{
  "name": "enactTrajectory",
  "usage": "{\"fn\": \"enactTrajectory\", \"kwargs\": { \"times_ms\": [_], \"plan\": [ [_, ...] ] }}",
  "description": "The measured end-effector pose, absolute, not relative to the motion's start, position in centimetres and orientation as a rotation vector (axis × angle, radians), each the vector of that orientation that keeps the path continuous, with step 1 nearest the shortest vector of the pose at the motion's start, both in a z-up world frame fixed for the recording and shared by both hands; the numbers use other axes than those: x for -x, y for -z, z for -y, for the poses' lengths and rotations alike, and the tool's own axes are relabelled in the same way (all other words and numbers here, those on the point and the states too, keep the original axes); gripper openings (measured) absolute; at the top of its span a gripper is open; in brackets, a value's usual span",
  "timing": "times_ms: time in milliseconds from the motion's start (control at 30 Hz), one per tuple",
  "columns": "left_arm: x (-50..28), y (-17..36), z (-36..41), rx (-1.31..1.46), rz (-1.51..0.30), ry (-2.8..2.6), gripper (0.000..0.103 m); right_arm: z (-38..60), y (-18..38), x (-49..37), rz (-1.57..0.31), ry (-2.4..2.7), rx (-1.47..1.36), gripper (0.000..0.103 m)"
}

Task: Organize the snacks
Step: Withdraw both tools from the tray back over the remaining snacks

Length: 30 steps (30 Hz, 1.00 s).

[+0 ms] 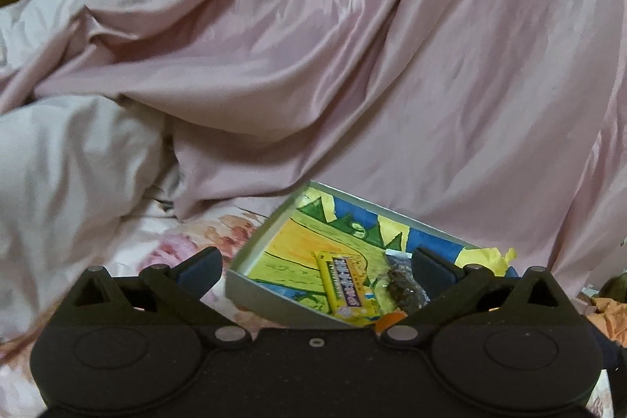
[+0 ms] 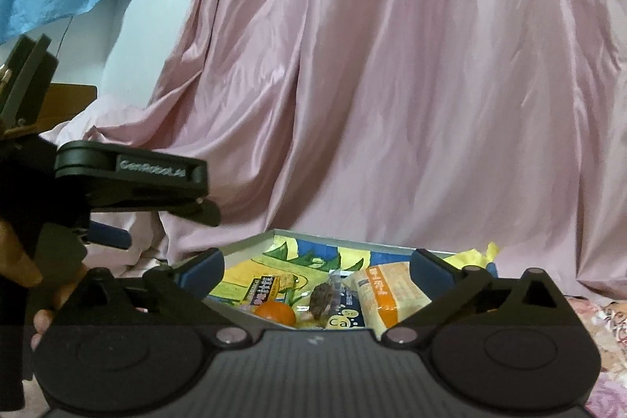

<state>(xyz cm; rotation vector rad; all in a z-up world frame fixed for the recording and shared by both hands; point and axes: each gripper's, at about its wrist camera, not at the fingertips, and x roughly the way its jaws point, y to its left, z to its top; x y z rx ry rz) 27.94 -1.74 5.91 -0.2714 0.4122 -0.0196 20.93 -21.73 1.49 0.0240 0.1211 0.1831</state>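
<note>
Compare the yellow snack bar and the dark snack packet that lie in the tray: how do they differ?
The yellow snack bar has an opaque, bright yellow wrapper with printed text; the dark snack packet is clear, and dark brown pieces show through it. The yellow snack bar looks flat and straight-edged, whereas the dark snack packet looks lumpy. Both lie side by side, close together, inside the tray, and neither is gripped.

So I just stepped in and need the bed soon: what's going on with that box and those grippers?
A person is sorting snacks into a shallow box with a colourful drawn lining, set on the bed against pink bedding. A yellow packet, a dark clear-wrapped snack, an orange round piece and an orange-and-cream pack lie inside. The left gripper and right gripper both stand open and empty near the box.
</note>
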Motion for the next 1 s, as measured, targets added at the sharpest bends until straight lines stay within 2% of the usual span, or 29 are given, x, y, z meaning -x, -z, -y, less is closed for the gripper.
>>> {"fn": "enactTrajectory", "kwargs": {
  "times_ms": [433,1000],
  "plan": [
    [-20.3,-6.2,-0.4,0.208,-0.377,0.025,0.102,21.7,-2.3,-14.2,-0.116,-0.166,-0.001,0.103],
    [-13.5,-1.3,-2.5,0.156,-0.495,0.066,0.102,20.9,-0.5,-6.8,-0.282,-0.21,0.079,0.103]
  ]
}}
